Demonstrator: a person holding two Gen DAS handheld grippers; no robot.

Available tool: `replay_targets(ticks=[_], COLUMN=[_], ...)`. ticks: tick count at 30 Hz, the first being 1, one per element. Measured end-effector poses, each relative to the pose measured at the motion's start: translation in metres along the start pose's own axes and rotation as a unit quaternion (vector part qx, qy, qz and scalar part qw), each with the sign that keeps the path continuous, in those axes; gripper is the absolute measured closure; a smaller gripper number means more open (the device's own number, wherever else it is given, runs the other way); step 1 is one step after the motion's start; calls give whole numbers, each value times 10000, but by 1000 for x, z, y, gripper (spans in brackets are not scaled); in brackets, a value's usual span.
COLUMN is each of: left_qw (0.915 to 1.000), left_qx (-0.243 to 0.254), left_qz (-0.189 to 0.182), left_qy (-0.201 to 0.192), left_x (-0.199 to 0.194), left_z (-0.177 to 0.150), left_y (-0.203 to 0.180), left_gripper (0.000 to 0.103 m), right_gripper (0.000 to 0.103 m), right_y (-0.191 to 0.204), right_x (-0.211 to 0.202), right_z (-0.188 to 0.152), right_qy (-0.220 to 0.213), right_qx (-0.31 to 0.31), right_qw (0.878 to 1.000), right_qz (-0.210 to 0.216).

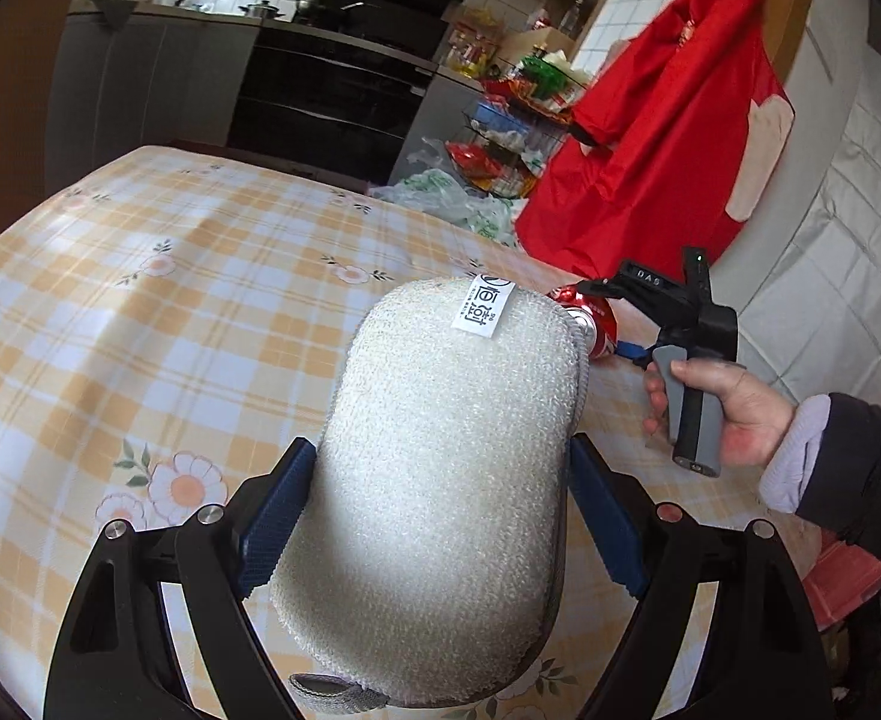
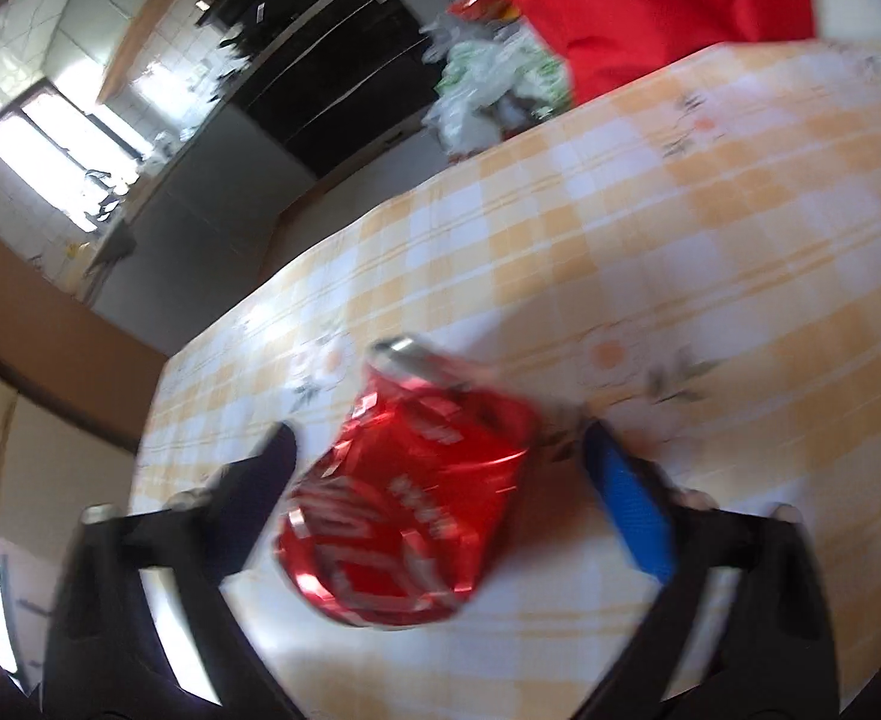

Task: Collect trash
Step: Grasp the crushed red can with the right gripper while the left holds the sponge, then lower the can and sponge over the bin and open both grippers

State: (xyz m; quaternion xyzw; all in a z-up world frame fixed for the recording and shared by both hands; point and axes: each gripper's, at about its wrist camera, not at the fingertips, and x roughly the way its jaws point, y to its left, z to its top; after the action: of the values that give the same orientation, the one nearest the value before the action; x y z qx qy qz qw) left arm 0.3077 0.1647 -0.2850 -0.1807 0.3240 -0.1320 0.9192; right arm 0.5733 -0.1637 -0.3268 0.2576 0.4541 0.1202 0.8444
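Note:
My left gripper (image 1: 440, 468) is shut on a white scrubbing sponge (image 1: 440, 468) with a small label, held above the checked tablecloth (image 1: 140, 312). A crushed red cola can (image 2: 404, 498) lies between the fingers of my right gripper (image 2: 440, 450); the jaws stand wide, the left finger close to the can, the right one apart from it. The view is blurred. In the left wrist view the right gripper (image 1: 584, 294) is at the can (image 1: 590, 324), which is partly hidden behind the sponge.
A red cloth (image 1: 650, 138) hangs at the table's far right. White plastic bags (image 1: 458, 198) and a wire rack of packets (image 1: 512, 120) stand beyond the far edge. A dark oven and counter (image 1: 332, 90) are behind. The table edge (image 2: 248, 312) runs left of the can.

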Motion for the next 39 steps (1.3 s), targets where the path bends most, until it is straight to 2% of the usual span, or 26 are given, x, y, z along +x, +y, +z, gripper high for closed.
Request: replay_targets(ticks=[1,2,3,6,9,15,20,28,39], left_qw=[10000,9999,9996,9989,9982,9973,9969,9979,9970], left_qx=[-79,-155,-245,-408,-482,-493,-501,-230,173], left_qz=[-25,-41,-26,73,143,163,101,-42,-125], left_qy=[-20,-52,-116,-234,-333,-519,-590,-602,-744], left_x=[-2,-5,-9,-18,-29,-61,-89,-134,-202], left_z=[-2,-4,-8,-13,-17,-27,-39,-56,-78], left_y=[1,3,5,9,9,-6,-24,-62,-112], left_gripper=[21,21,21,21,21,21,21,21,21], right_gripper=[41,60,74,87,93,93,93,93,93], right_y=[3,7,9,17,26,36,41,51,63], right_x=[3,2,1,-14,-32,-80,-137,-239,-345], right_z=[-2,-6,-9,-18,-27,-48,-78,-137,-225], right_qy=[111,140,170,50,-103,-273,-369,-599,-1083], right_qx=[-54,-128,-147,-269,-419,-706,-818,-1199,-2000], right_qw=[9999,9998,9997,9996,9989,9965,9937,9846,9655], right_qz=[-68,-99,-17,67,169,358,672,1127,1270])
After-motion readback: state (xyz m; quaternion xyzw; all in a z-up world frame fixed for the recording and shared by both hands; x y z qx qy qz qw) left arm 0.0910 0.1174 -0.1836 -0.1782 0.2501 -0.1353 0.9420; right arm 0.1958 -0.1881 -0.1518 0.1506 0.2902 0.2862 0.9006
